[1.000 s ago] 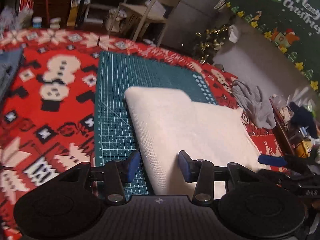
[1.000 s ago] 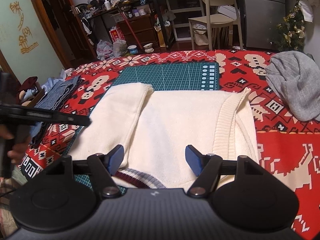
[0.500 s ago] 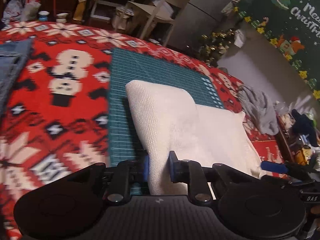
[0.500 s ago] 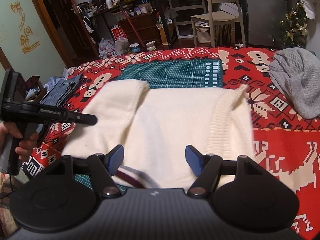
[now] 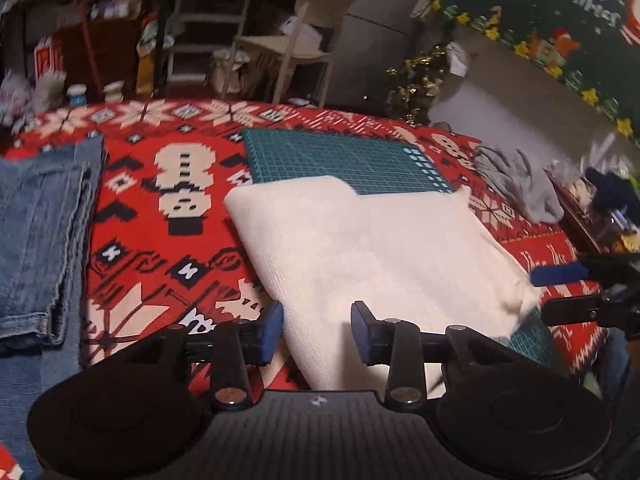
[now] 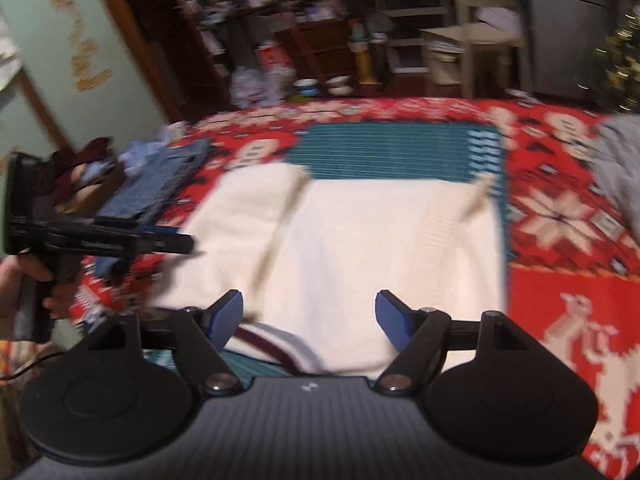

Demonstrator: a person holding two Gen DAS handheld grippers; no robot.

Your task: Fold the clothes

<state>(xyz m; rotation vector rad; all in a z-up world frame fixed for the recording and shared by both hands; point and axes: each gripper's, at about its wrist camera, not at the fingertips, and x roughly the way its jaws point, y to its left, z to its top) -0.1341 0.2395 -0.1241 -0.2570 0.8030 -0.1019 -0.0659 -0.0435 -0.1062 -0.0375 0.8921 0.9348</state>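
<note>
A cream sweater (image 5: 380, 248) lies folded lengthwise on the red patterned blanket (image 5: 160, 240), partly over the green cutting mat (image 5: 340, 160). My left gripper (image 5: 316, 332) is open, its blue fingers either side of the sweater's near left corner. The right wrist view is blurred. There the sweater (image 6: 360, 248) spreads ahead with its maroon-striped collar (image 6: 276, 338) nearest me. My right gripper (image 6: 312, 314) is open just above that near edge and holds nothing. The left gripper (image 6: 160, 240) shows at the sweater's left edge.
Folded blue jeans (image 5: 40, 240) lie at the left of the blanket. A grey garment (image 5: 520, 184) is bunched at the right. A pale chair (image 5: 304, 36) and cluttered shelves stand beyond the far edge. A hand (image 6: 24, 276) holds the left gripper's handle.
The left gripper shut on the sweater's near left corner half a second ago and has now opened. The sweater has shifted left, partly off the mat. The right gripper stayed open and is moving.
</note>
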